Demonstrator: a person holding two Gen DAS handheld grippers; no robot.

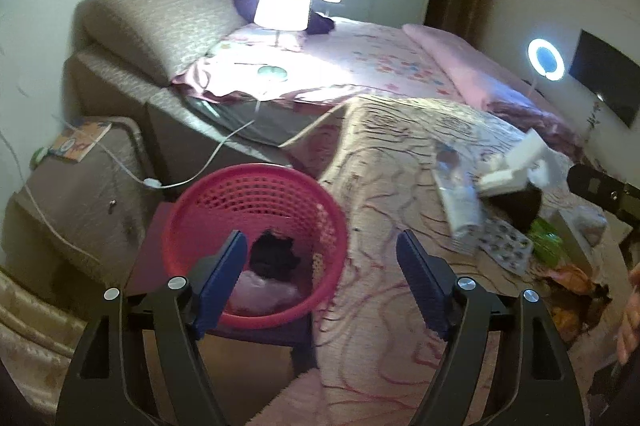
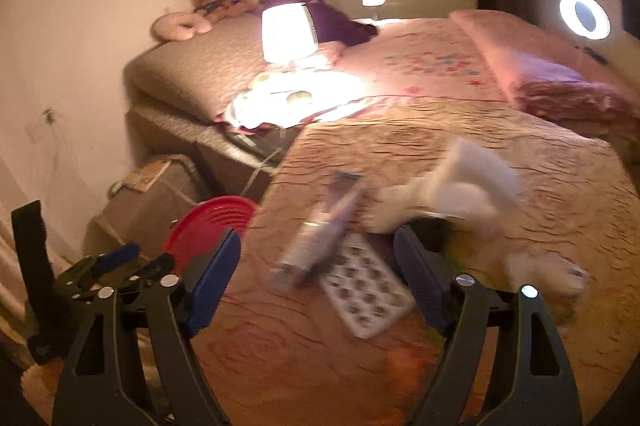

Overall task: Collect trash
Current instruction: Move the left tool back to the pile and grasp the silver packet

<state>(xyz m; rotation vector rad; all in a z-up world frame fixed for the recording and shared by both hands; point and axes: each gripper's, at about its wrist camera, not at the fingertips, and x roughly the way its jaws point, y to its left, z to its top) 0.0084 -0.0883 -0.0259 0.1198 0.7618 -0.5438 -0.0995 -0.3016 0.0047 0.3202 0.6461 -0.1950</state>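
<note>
A red plastic basket (image 1: 256, 226) stands on a dark stool beside the bed, holding a black scrap (image 1: 274, 258) and a pale pink bag (image 1: 264, 292). My left gripper (image 1: 322, 246) hovers open and empty over the basket's right rim. On the patterned bedspread lie a silvery tube (image 1: 460, 197), a blister pack (image 1: 506, 246), a white box (image 1: 516, 165) and a green wrapper (image 1: 548, 242). My right gripper (image 2: 318, 246) is open and empty above the tube (image 2: 316, 238) and blister pack (image 2: 364, 294). The right wrist view is blurred.
A lit lamp (image 1: 282, 1) and its cable lie on the bed near the headboard (image 1: 160, 21). A low nightstand (image 1: 80, 177) with a book stands left of the basket. A ring light (image 1: 546, 59) glows at the far right. Crumpled tissue (image 2: 552, 274) lies right of the blister pack.
</note>
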